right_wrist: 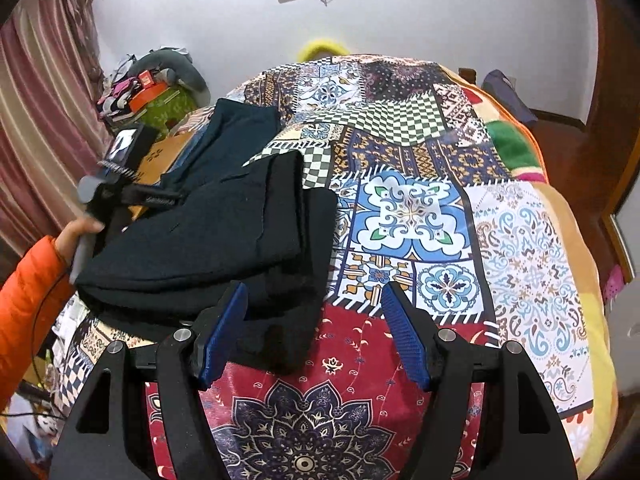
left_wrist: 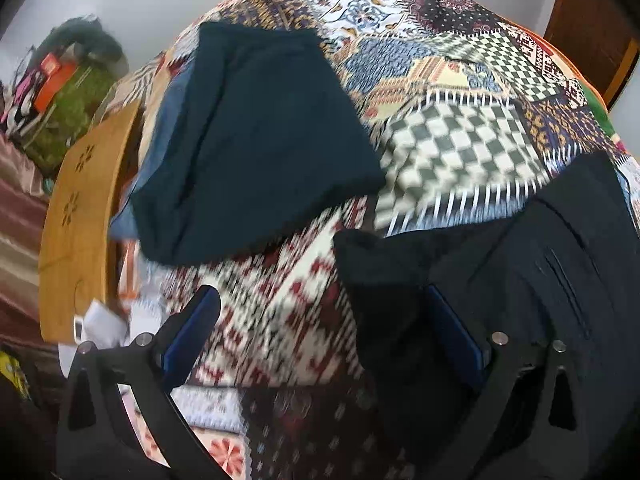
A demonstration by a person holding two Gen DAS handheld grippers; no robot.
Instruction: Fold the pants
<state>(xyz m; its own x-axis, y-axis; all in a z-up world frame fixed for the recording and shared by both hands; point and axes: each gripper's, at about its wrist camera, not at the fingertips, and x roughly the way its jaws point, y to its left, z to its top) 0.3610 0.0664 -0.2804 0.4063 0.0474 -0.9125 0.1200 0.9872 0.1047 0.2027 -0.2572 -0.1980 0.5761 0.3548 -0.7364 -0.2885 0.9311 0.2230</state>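
Black pants (right_wrist: pixel 208 248) lie folded in a thick bundle on the patchwork bed cover, at the left of the right wrist view; in the left wrist view they (left_wrist: pixel 500 280) fill the lower right. My left gripper (left_wrist: pixel 320 308) is open, its right finger (left_wrist: pixel 452 328) against the bundle's edge, its left finger over bare cover. It also shows in the right wrist view (right_wrist: pixel 132 196) at the bundle's far left, held by a hand in an orange sleeve. My right gripper (right_wrist: pixel 314 300) is open, its left finger (right_wrist: pixel 224 332) at the bundle's near right corner.
A second dark teal folded garment (left_wrist: pixel 248 148) lies farther back on the bed, also in the right wrist view (right_wrist: pixel 236 132). A wooden board (left_wrist: pixel 80 220) stands at the bed's left edge. Clutter and a curtain (right_wrist: pixel 40 120) are at the left. The patchwork cover (right_wrist: pixel 460 220) spreads to the right.
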